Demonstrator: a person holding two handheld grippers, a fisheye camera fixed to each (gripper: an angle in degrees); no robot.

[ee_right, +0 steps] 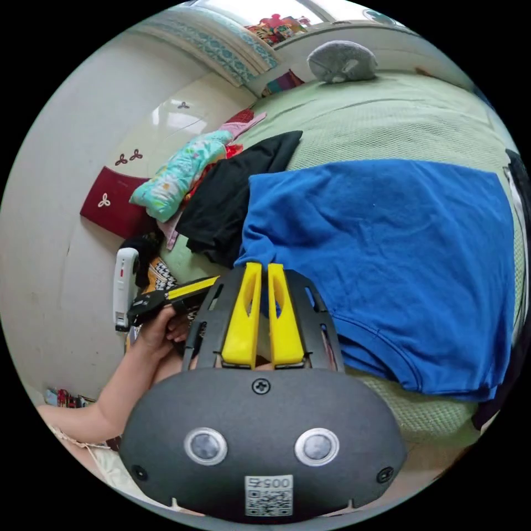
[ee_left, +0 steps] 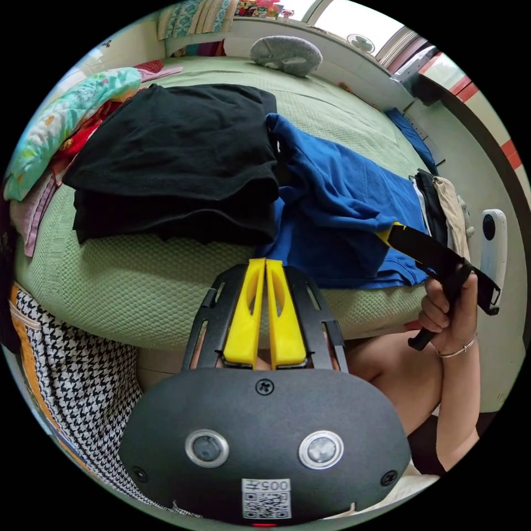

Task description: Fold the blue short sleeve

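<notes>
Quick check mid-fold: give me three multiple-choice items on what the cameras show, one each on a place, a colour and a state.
1. Where is the black clothing?
A. on the floor
B. on the bed cover, beside the blue shirt
C. hanging on a wall

2. What colour is the bed cover?
A. green
B. white
C. red

3. How do the left gripper jaws stand?
A. wide apart
B. clamped on a sock
C. closed together, empty

Answers:
1 B: it lies on the cover against the shirt's edge.
2 A: green weave shows around the clothes.
3 C: the yellow jaws meet with nothing between.
</notes>
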